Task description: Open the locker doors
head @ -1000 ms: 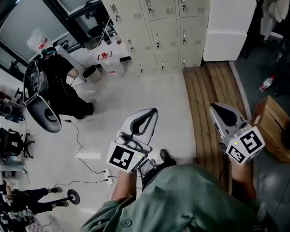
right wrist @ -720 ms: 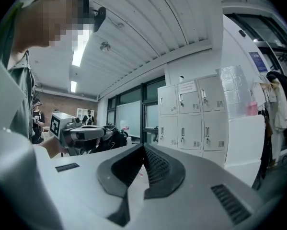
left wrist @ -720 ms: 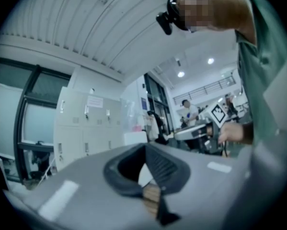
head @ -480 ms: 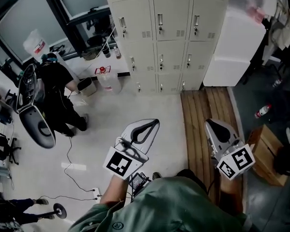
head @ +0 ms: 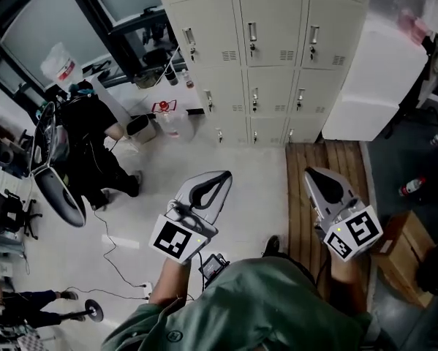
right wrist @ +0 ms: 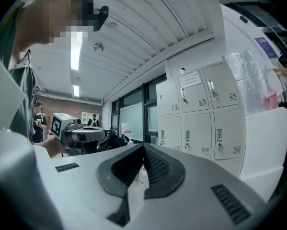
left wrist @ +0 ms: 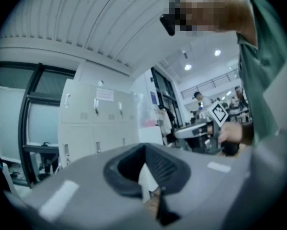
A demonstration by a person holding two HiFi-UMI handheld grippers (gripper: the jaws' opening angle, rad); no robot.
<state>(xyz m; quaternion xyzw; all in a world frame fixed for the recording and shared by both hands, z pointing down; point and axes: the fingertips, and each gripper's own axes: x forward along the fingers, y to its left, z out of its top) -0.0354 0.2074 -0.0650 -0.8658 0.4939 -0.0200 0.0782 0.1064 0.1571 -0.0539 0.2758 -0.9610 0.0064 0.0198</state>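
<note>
A bank of beige lockers (head: 277, 50) stands ahead across the floor, every door in view closed, each with a small handle. The lockers also show in the left gripper view (left wrist: 97, 123) and the right gripper view (right wrist: 200, 114), well beyond the jaws. My left gripper (head: 226, 172) is held low at centre left, pointing at the lockers, its jaws shut on nothing (left wrist: 144, 146). My right gripper (head: 311, 172) is held beside it over the wooden strip, also shut and empty (right wrist: 143, 146). Neither gripper touches a door.
A tall white cabinet (head: 376, 79) stands right of the lockers. A wooden plank strip (head: 306, 159) runs along the floor. A person in black (head: 94, 145) crouches at left by a chair (head: 54, 174). A plastic jug (head: 176, 125), a cable (head: 120, 262) and a cardboard box (head: 398, 240) lie around.
The view has drawn closer to the lockers, which now fill more of the top. Both grippers kept their pose and stayed shut.
</note>
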